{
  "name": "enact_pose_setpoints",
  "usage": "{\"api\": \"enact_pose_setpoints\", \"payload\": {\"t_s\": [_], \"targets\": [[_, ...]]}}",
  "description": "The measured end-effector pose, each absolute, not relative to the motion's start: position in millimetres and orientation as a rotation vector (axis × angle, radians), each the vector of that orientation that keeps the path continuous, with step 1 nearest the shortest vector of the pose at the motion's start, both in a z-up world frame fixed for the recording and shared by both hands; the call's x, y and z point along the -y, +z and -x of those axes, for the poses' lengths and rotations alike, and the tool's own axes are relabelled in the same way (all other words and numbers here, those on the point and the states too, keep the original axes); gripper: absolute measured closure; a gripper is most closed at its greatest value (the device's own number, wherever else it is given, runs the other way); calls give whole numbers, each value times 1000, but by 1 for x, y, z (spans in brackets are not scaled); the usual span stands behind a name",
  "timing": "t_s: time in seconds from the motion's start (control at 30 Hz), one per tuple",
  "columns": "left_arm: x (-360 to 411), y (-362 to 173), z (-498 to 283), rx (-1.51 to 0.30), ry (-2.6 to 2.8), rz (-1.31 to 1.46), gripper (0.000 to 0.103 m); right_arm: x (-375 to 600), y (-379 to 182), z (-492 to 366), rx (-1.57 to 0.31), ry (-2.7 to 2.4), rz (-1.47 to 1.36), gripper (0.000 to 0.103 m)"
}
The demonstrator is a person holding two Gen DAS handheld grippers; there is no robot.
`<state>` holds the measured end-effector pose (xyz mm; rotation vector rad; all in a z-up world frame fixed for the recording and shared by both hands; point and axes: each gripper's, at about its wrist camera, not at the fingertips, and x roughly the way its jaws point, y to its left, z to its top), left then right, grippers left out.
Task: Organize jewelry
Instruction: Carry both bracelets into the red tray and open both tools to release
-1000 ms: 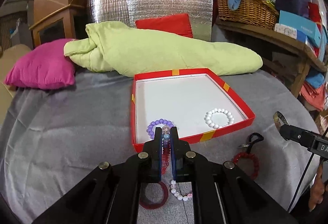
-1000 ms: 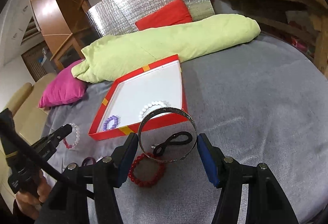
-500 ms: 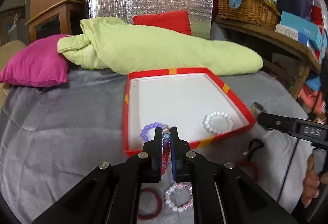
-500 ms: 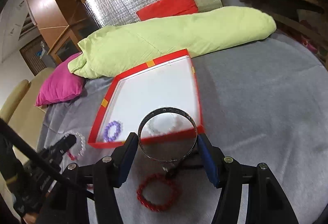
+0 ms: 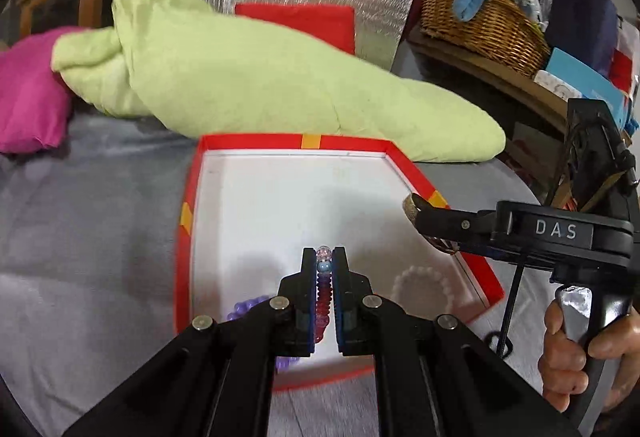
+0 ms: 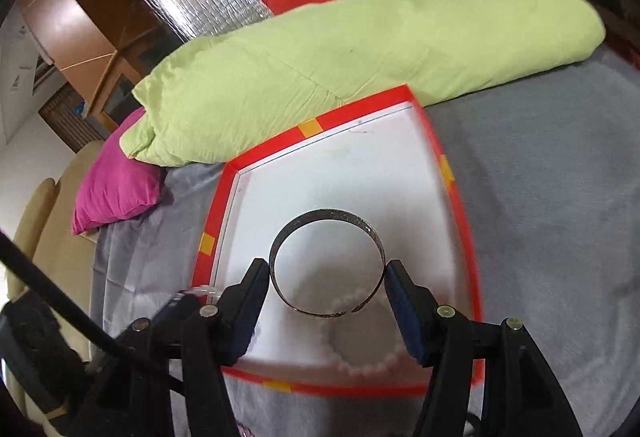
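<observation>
Both grippers (image 5: 324, 257) (image 6: 326, 273) grip bracelets (image 5: 323, 291) (image 6: 326, 263) over tray (image 6: 460, 205).

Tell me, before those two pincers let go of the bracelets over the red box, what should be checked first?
1. Left gripper clamped on the beaded bracelet: ok.
2. Right gripper gripping the metal bangle: ok.
3. Both are above the red box: ok.
4. Landing spots clear of the white bracelet and purple bracelet: cannot tell.
5. Grippers apart from each other: ok.
</observation>
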<state>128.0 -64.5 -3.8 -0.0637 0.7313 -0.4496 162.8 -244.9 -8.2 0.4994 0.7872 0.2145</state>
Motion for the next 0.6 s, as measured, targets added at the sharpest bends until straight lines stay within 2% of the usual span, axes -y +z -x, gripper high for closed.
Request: {"api": "enact_pose_setpoints", "payload": {"t_s": [0.37,0.6], "targets": [[89,-13,-158,-833,-534,39,95,258,-22,-212,-826,172,-622,40],[105,-24,-165,-884,-526,-22,95,261,-24,-225,-824,106,-599,38]]}}
